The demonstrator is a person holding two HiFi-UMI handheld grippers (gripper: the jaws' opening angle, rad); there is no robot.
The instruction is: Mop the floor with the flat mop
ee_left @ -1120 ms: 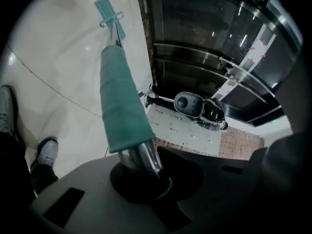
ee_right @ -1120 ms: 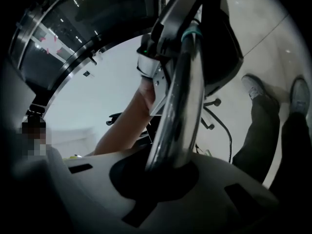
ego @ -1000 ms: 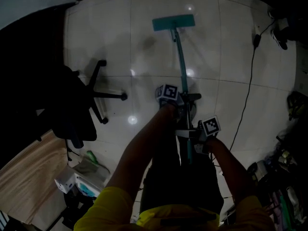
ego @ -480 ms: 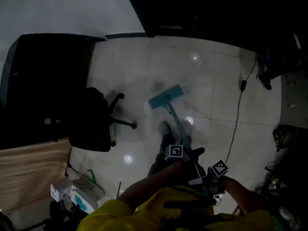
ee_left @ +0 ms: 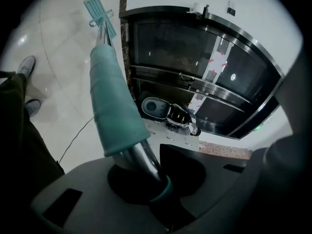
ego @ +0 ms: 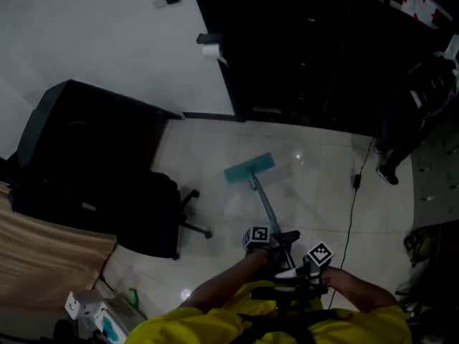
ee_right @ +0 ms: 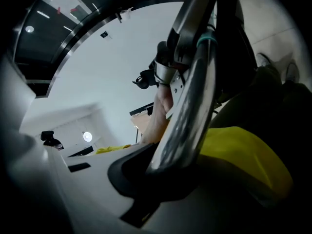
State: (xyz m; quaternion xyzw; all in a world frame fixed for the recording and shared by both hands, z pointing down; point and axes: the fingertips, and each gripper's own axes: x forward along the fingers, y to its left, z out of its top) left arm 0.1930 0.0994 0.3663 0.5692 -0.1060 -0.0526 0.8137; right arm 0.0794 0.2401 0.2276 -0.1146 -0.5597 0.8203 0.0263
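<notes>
The flat mop's teal head [ego: 249, 169] lies flat on the pale tiled floor [ego: 315, 192], and its handle [ego: 267, 208] slants back toward me. My left gripper [ego: 267, 244] is shut on the handle just below the teal foam sleeve [ee_left: 113, 111]. The mop head [ee_left: 100, 16] shows far off in the left gripper view. Slightly lower and to the right, my right gripper [ego: 305, 264] is shut on the metal handle [ee_right: 187, 106], which runs up through its jaws in the right gripper view.
A black office chair [ego: 154, 213] stands left of the mop. A black box [ego: 79, 145] sits at the wall, dark glass doors [ego: 308, 56] lie ahead. A cable [ego: 353, 213] trails right of the mop. A cleaning machine [ee_left: 168, 112] sits by the doors. Clutter [ego: 93, 310] lies at bottom left.
The mop head has come back toward me and slightly left across the tiles. My view has tilted up, so the wall and dark doors show. Both grippers keep their hold on the handle.
</notes>
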